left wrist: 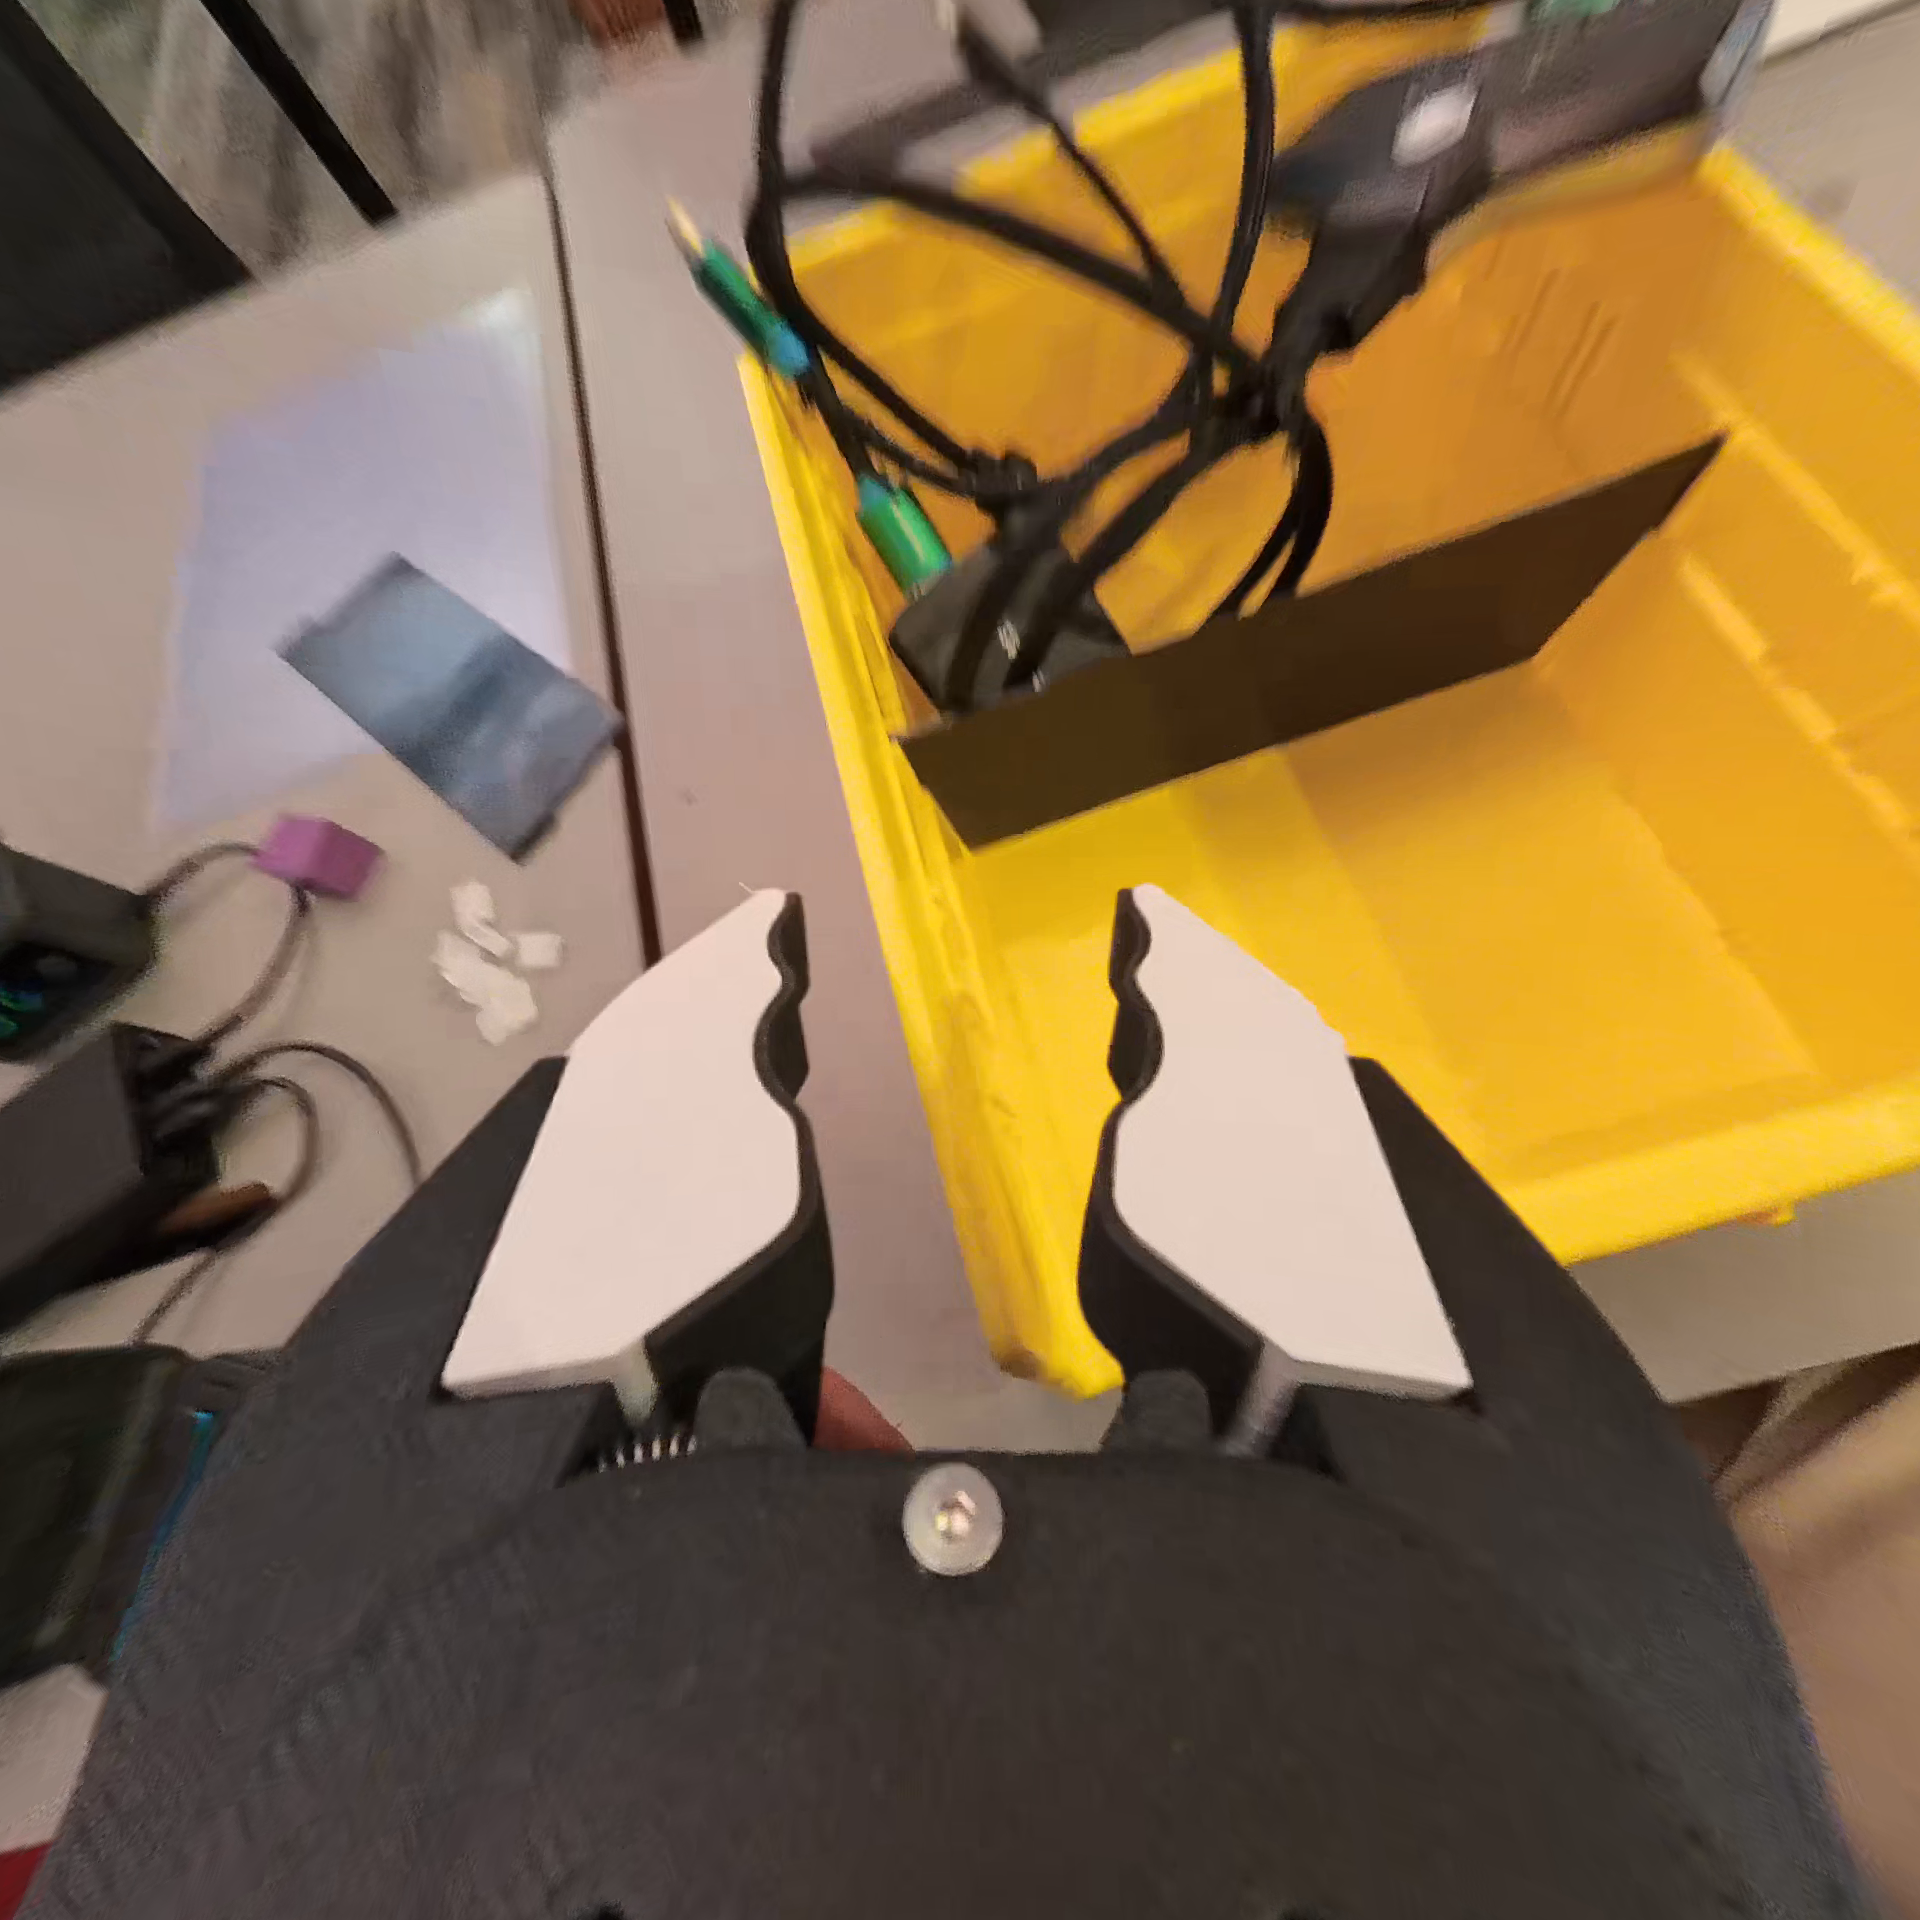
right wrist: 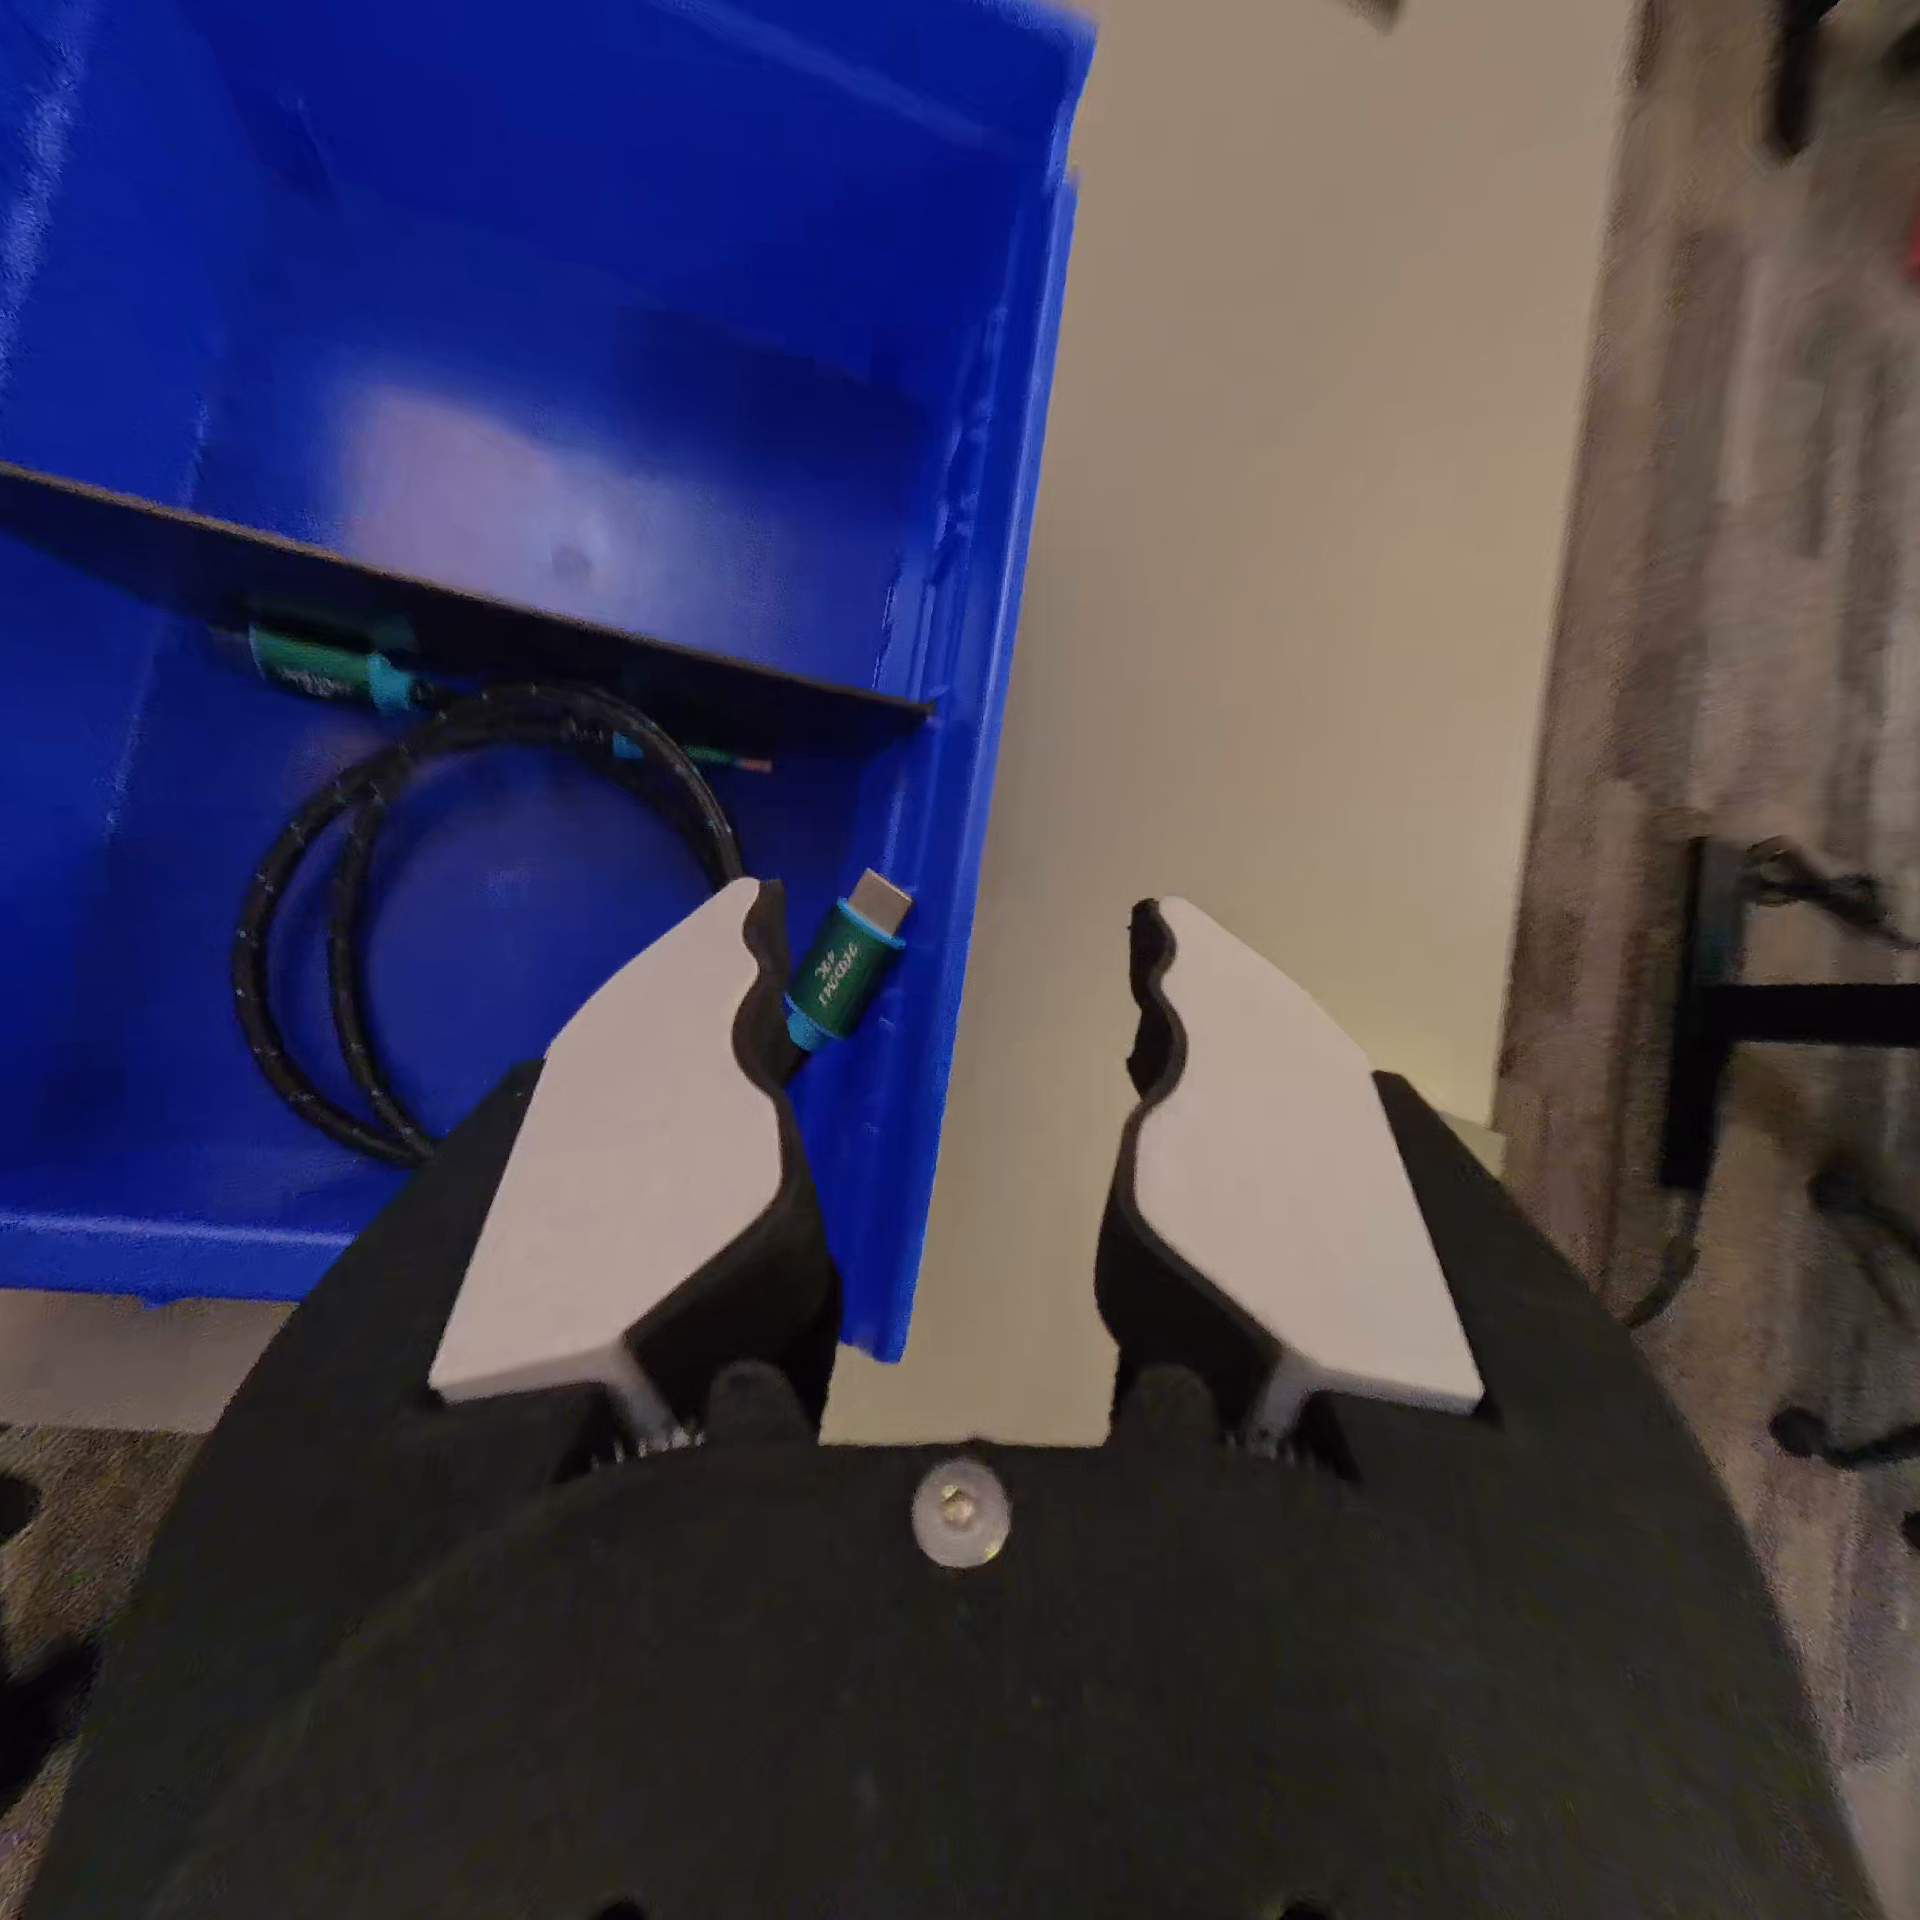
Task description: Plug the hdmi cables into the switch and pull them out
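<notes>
Your left tongs hover spread above the yellow bin; right tongs spread above the blue bin (green plug carries small lettering).

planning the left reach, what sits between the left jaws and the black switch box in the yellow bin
In the left wrist view, the yellow bin's near compartment, bare, then a black divider across the bin. The switch box lies just behind it; the left gripper hovers open.

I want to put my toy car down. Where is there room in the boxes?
The yellow bin is bare in front of its black divider; behind it, a tangle of cables crowds things. The blue bin is bare behind its divider; a coiled cable fills the front.
</notes>
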Action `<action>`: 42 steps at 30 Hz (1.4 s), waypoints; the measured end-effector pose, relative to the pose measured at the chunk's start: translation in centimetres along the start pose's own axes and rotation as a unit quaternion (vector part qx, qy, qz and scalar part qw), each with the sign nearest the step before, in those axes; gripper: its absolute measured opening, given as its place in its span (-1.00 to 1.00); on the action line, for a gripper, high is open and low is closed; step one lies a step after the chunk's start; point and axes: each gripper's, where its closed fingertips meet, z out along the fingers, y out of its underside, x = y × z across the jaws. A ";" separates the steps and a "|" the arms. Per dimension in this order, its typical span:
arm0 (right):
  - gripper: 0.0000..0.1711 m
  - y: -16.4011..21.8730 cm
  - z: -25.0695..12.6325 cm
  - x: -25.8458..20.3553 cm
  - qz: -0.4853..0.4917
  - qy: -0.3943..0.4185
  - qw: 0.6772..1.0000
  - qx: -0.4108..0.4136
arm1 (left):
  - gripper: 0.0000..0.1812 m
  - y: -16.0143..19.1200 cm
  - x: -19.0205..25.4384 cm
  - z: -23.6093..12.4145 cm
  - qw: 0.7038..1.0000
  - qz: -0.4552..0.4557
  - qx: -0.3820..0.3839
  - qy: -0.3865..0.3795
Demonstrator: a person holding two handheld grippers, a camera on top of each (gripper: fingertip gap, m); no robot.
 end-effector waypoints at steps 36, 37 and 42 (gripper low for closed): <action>-0.48 -11.4 -7.4 -27.6 -0.160 -0.184 0.948 0.206 | -0.75 -15.6 8.6 10.5 0.861 0.478 0.112 -0.134; -0.48 -11.3 -7.4 -27.6 -0.156 -0.187 0.948 0.205 | -0.75 -16.4 8.1 9.7 0.863 0.471 0.122 -0.136; -0.49 -11.4 -7.7 -28.0 -0.149 -0.197 0.946 0.209 | -0.75 -20.3 6.0 5.7 0.874 0.430 0.176 -0.140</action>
